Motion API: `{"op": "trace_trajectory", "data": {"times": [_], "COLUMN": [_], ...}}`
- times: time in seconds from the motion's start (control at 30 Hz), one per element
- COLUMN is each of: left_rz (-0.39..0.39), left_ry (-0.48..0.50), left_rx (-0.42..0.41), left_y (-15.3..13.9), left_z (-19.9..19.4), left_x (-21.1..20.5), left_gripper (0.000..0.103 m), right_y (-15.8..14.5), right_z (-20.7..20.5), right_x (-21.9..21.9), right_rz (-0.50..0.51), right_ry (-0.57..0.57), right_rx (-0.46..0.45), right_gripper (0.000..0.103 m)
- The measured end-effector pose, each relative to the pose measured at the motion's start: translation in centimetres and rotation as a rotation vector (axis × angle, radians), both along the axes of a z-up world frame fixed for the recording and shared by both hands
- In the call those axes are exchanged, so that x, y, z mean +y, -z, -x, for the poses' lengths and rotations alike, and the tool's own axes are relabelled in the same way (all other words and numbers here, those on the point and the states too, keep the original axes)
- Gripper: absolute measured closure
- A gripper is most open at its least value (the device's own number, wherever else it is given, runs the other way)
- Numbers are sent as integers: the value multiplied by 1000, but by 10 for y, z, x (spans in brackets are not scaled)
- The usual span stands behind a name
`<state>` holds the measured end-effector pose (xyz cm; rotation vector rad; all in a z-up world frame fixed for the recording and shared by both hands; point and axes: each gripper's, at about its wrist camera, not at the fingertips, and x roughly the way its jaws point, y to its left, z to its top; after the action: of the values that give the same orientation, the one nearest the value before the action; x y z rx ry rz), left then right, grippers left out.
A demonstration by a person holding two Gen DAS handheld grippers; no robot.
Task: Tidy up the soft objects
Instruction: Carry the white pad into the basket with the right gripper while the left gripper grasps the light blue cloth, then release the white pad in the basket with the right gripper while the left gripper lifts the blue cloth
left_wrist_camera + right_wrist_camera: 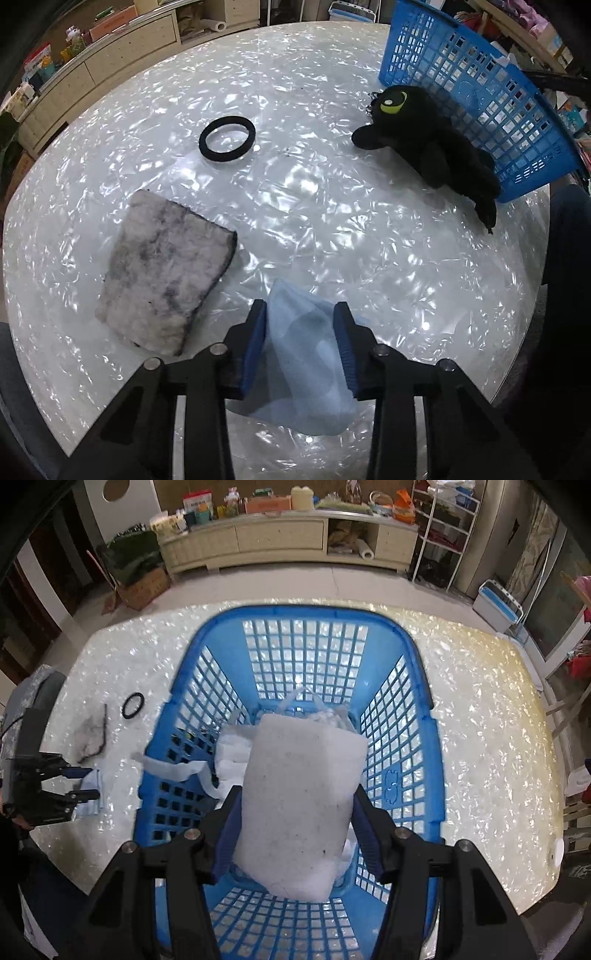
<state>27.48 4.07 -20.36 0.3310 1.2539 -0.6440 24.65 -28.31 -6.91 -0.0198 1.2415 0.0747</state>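
Foam block (301,805), clamped in the right gripper (297,834) over the basket (428,716), may catch on the white pieces inside, while the left gripper (300,343), pads against the blue cloth (299,365) on the table (332,221), may pinch only a fold and drop it.

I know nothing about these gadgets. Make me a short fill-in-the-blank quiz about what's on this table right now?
1. The right gripper holds a white foam block over the ____ basket.
2. The left gripper straddles a light blue ____.
3. The black plush toy has a ____ eye.
4. The black ring lies ____ the basket, on the table.

Missing words: blue; cloth; green; outside
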Motion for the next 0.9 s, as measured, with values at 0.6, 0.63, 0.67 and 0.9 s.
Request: {"op": "trace_trajectory", "data": {"times": [0.6, 0.63, 0.67, 0.9], "left_rz": [6, -4, -13, -7], "left_ry": [-70, -77, -89, -124], "left_rx": [-4, -7, -15, -74], "left_y": [-3, -4, -6, -40], "left_z": [10, 12, 13, 29], "left_x": [14, 14, 13, 9], "left_gripper": [100, 100, 100, 100], "right_y": [37, 33, 29, -4], "right_z": [-9, -7, -2, 33], "right_x": [6, 5, 6, 5], "right_rz": [15, 15, 6, 4], "right_ry": [-10, -9, -8, -8], "right_rx": [110, 100, 89, -41], "right_gripper": [40, 38, 36, 9]}}
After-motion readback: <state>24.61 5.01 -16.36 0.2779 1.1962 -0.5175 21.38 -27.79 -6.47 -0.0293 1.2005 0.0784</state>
